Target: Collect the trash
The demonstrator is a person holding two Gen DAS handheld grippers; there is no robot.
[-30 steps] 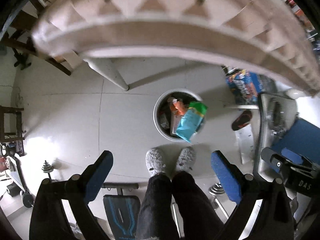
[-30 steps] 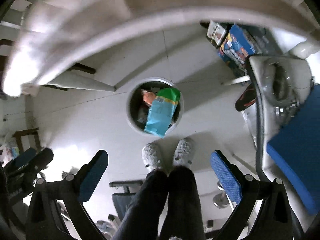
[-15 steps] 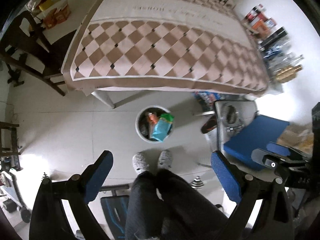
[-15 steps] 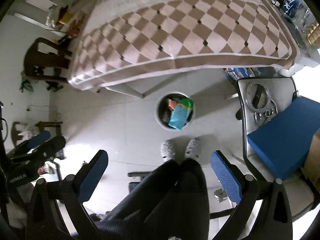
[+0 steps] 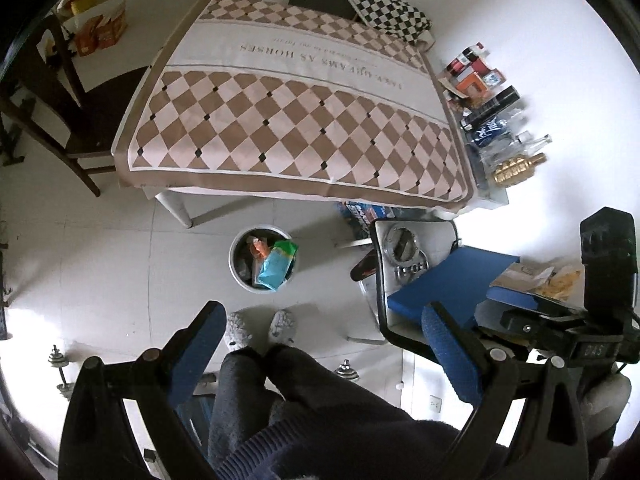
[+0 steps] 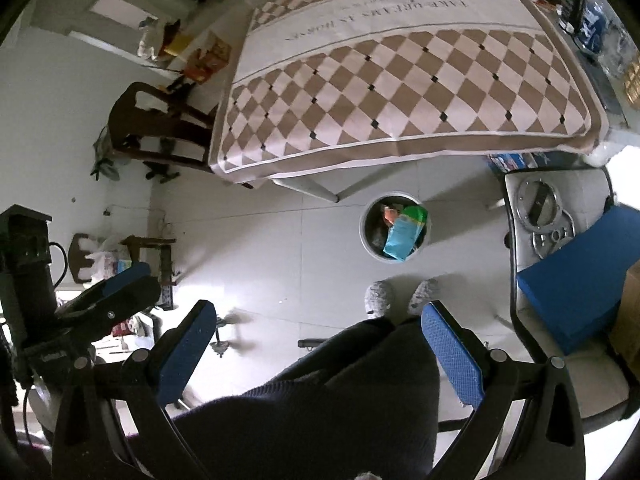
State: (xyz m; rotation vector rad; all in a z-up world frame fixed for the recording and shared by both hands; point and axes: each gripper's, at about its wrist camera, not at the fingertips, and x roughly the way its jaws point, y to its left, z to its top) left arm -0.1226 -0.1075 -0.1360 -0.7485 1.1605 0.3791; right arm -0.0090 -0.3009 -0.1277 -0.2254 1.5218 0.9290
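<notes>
- Dark wooden chair point(image 5: 60, 92) stands at the left edge of the table, on the pale tiled floor point(image 5: 100, 264).
- Left gripper point(image 5: 320, 356) hangs high over the floor, its blue-padded jaws spread wide with nothing between them.
- Checked brown-and-cream tablecloth point(image 5: 296, 120) covers the table, its top bare; a white table leg point(image 5: 174, 210) shows under the near left corner.
- Round white trash bin point(image 5: 236, 264) sits on the floor just in front of the table's near edge, holding wrappers; a teal and green bag point(image 5: 276, 266) leans out over its right rim.
- Grey slippers point(image 5: 260, 326) of the person stand just behind the bin.
- Right gripper point(image 6: 320, 356) is likewise released, jaws wide apart and empty.
- Blue pad point(image 6: 576, 272) lies on a seat at the right.
- Bottles and boxes point(image 5: 488, 120) crowd the table's right edge.
</notes>
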